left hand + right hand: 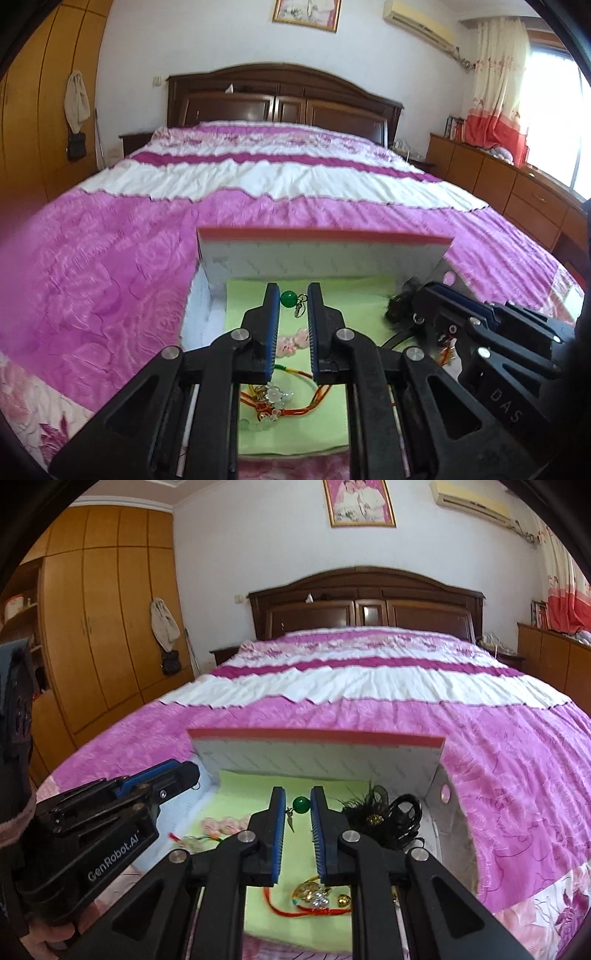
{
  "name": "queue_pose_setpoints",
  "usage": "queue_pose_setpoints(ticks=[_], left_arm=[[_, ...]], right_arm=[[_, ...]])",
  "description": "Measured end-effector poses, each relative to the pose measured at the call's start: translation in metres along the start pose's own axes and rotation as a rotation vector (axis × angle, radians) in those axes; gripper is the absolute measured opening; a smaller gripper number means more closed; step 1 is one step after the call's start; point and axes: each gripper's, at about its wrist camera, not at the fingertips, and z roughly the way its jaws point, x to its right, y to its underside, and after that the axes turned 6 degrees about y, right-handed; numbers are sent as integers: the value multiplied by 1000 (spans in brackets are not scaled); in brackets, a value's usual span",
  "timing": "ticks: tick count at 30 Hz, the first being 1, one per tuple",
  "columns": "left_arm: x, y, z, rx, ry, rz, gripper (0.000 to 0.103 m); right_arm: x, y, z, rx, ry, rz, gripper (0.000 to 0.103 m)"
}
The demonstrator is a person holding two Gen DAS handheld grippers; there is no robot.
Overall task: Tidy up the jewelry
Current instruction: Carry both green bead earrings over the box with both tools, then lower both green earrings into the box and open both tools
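**Both grippers working over the open box**

The box is lying on the bed with its lid standing upright at the far side. A green liner is covering the box floor.

The left gripper is hovering over the liner, jaws apart and gripping nothing. A green bead is showing between its fingertips.

The right gripper is also hovering inside the box, jaws apart, the bead showing between them.

A pink bracelet, red cords and a black feather clip are resting on the liner.
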Motion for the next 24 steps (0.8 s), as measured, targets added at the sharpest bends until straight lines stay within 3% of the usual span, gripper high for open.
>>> queue_pose_setpoints(ticks=[5, 11, 14, 16, 24], left_arm=[[-8, 12, 22, -81, -9, -29, 7], [-12, 15, 29, -124, -3, -63, 8], [-15, 16, 30, -139, -3, -83, 14], [-17, 16, 27, -136, -4, -91, 17], [-13, 6, -3, -88, -9, -74, 23]], right_arm=[[4, 8, 27, -80, 18, -3, 16], [7, 18, 48, -175, 20, 9, 16], [8, 19, 47, -183, 6, 24, 18], [9, 18, 45, -182, 2, 30, 25], [7, 8, 14, -128, -19, 36, 25]])
